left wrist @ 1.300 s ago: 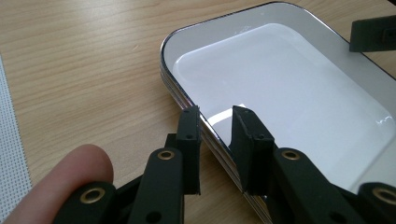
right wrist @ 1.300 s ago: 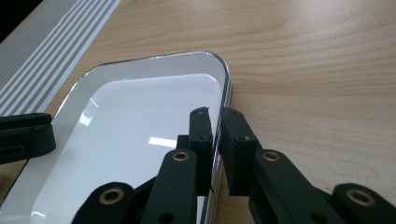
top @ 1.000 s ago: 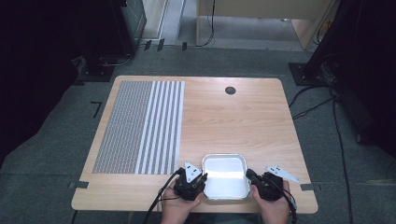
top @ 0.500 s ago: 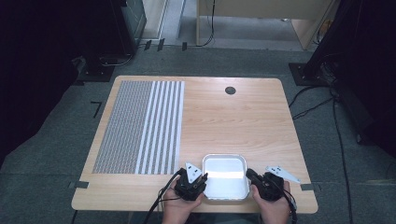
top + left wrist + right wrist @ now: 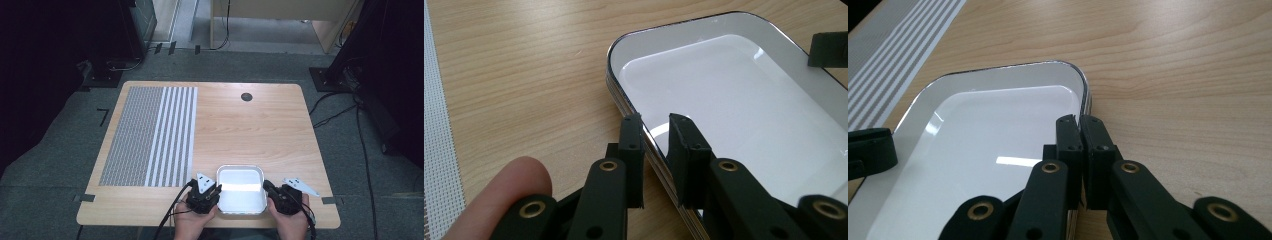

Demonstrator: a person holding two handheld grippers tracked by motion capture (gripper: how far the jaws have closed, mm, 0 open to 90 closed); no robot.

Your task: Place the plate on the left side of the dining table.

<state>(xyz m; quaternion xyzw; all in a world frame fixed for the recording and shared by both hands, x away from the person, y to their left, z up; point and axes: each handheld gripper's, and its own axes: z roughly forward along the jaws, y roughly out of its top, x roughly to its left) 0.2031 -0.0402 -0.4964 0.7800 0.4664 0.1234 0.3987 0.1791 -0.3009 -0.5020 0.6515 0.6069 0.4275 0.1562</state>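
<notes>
A shallow white tray with a dark rim lies on the wooden table, close to its front edge. My left gripper is at the tray's left rim. In the left gripper view the left gripper straddles that rim of the tray, one jaw outside and one inside, closed on it with a narrow gap showing. My right gripper is at the right rim. In the right gripper view the right gripper pinches the tray wall, jaws almost touching. The tray holds nothing.
A grey and white striped mat covers the table's left part. A small black round hole sits near the far edge. Cables trail off the front edge and lie on the floor to the right. Dark furniture stands around.
</notes>
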